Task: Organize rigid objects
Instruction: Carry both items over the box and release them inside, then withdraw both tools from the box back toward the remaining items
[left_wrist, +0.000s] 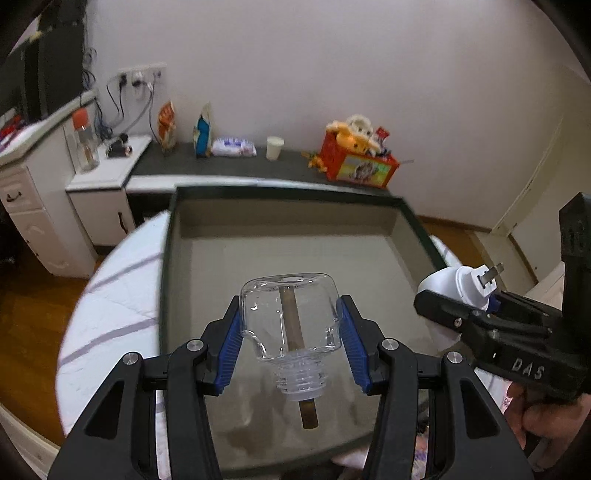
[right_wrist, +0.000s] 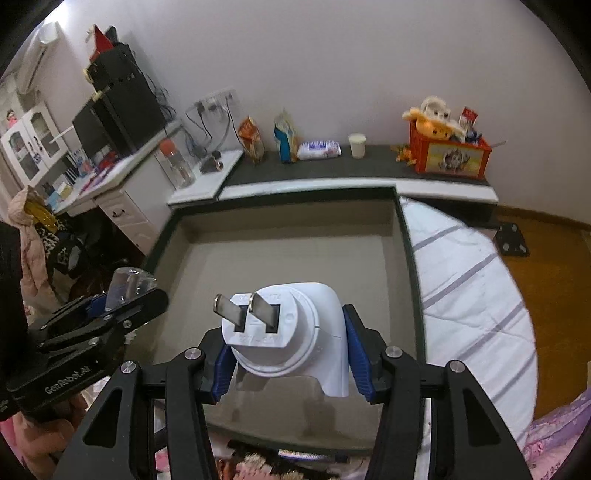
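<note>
The glass bottle (left_wrist: 291, 317) is pinched in the left gripper (left_wrist: 291, 339), the white plug (right_wrist: 291, 332) in the right gripper (right_wrist: 288, 354). Both are held above the empty tray (left_wrist: 166, 258), probably for setting down inside.

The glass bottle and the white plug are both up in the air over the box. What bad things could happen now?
1. The glass bottle is slippery and pinched only at its sides by the left gripper; it might slip and crack in the tray.
2. The brown stick pokes out of its neck, which points down toward the camera, and could slide out.
3. The plug in the right gripper hangs close beside the bottle, so they might bump.
</note>
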